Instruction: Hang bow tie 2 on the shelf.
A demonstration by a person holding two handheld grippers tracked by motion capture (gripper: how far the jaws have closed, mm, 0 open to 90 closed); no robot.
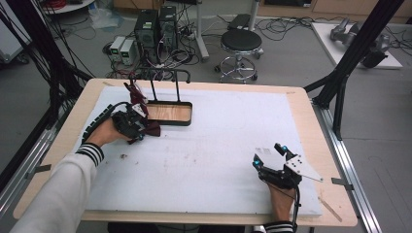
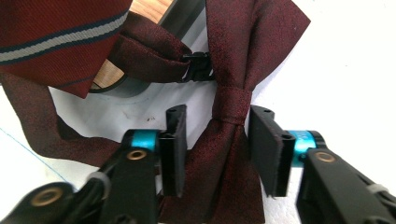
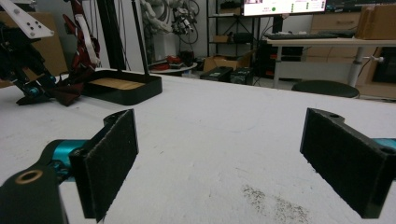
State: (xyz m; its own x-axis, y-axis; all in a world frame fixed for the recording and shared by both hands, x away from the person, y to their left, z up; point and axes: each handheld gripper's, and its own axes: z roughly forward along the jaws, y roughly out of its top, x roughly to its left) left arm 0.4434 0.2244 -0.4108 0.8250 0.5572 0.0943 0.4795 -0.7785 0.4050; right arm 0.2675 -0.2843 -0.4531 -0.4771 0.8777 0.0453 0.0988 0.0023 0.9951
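A dark red bow tie [image 2: 229, 112] lies on the white mat just in front of a black tray [image 1: 188, 118] with a wooden floor. My left gripper [image 2: 219, 149] stands open, its pads [image 2: 175, 149] on either side of the bow tie's lower wing, just below the knot. The bow tie's strap runs left from a black clasp [image 2: 198, 67]. A striped red tie [image 2: 56, 37] hangs over the top left. In the high view the left gripper [image 1: 142, 127] sits at the tray's left corner. My right gripper [image 1: 267, 154] rests open at the front right of the mat with nothing between its jaws.
The tray carries a black rack [image 1: 165, 73] with more red ties [image 1: 136, 94] hanging at its left end. The white mat [image 1: 214, 150] covers most of the wooden table. A stool [image 1: 240, 43] and computer cases [image 1: 155, 26] stand on the floor beyond the table.
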